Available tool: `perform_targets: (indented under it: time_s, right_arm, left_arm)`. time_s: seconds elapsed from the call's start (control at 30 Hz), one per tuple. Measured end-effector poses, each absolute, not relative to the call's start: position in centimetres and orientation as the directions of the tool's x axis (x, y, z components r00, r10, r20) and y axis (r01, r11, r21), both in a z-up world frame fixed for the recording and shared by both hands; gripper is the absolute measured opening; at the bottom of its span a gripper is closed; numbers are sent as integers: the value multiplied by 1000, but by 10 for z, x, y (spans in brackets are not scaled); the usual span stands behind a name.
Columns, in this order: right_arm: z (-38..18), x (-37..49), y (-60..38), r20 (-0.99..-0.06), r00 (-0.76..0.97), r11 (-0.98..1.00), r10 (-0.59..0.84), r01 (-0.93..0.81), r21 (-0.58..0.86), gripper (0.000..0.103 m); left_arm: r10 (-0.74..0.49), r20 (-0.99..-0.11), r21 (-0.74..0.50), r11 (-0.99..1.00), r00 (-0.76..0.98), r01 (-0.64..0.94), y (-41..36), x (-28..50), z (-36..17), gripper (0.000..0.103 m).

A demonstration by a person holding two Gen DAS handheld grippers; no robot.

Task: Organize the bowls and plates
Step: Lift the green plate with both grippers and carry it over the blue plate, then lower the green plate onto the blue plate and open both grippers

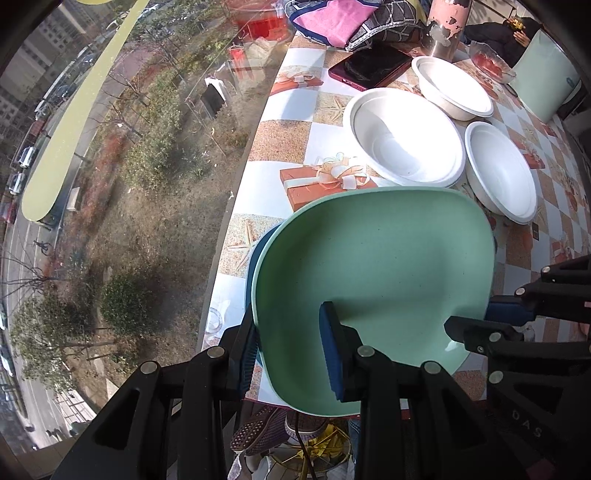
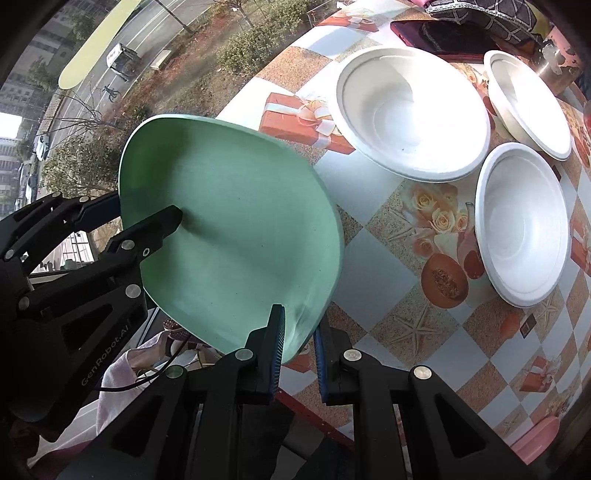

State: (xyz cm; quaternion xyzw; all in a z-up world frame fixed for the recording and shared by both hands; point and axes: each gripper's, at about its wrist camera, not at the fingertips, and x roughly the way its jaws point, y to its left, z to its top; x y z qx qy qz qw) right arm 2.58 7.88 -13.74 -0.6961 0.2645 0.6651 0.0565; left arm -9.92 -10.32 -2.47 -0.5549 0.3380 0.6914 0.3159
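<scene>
Green plate [image 1: 373, 258] is held up over the near edge of the table [image 1: 266, 147], gripped from two sides. Left gripper [image 1: 291, 350] clamps the plate's rim, one pad under the edge, the other on the inner face; a dark blue plate [image 1: 263, 243] peeks out just behind/under the green one on that side, can't tell if it's in the same pinch. Right gripper [image 2: 299, 350] is nearly closed, pads squeezed on the plate's rim at the opposite side. In the right wrist view the plate is tilted, its far edge reaching past the table edge w/ the street seen below through the window.

Three white bowls [image 2: 412, 110] sit on the patterned tablecloth beyond the plate, close together, rims near or touching: big one [image 1: 406, 136] in the middle, second [image 1: 500, 170] to its right, third [image 1: 452, 86] further back. A dark red tablet [image 1: 369, 66] lies behind the bowls, folded cloth [image 1: 343, 22] past that, a pink peeling cylinder [image 1: 448, 26] beside it.
</scene>
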Motion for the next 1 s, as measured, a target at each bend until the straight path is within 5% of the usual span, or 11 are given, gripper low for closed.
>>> perform_targets:
  time_s: [0.3, 0.4, 0.43, 0.5, 0.53, 1.0]
  right_arm:
    - [-149, 14, 77, -943, -35, -828, -330, -468, 307, 18]
    - [-151, 10, 81, -926, -70, -805, -370, -473, 357, 20]
    - [-152, 9, 81, -927, -65, -805, -369, -477, 353, 24]
    - [-154, 15, 89, -939, -54, -810, -340, -490, 322, 77]
    - [-154, 20, 95, -940, -63, -802, -336, -504, 320, 85]
    - [-191, 136, 166, -938, -44, -474, -344, -854, 214, 87]
  left_arm:
    - [34, -972, 175, -552, -231, -816, -101, -108, -33, 36]
    - [25, -968, 196, -538, -248, -820, -97, -110, -36, 56]
    - [24, -966, 206, -536, -259, -819, -100, -110, -35, 66]
    - [40, -964, 203, -530, -263, -823, -103, -107, -32, 73]
    - [47, -967, 190, -526, -252, -829, -104, -106, -32, 75]
    - [59, -996, 42, -330, -65, -943, -71, -51, -42, 78]
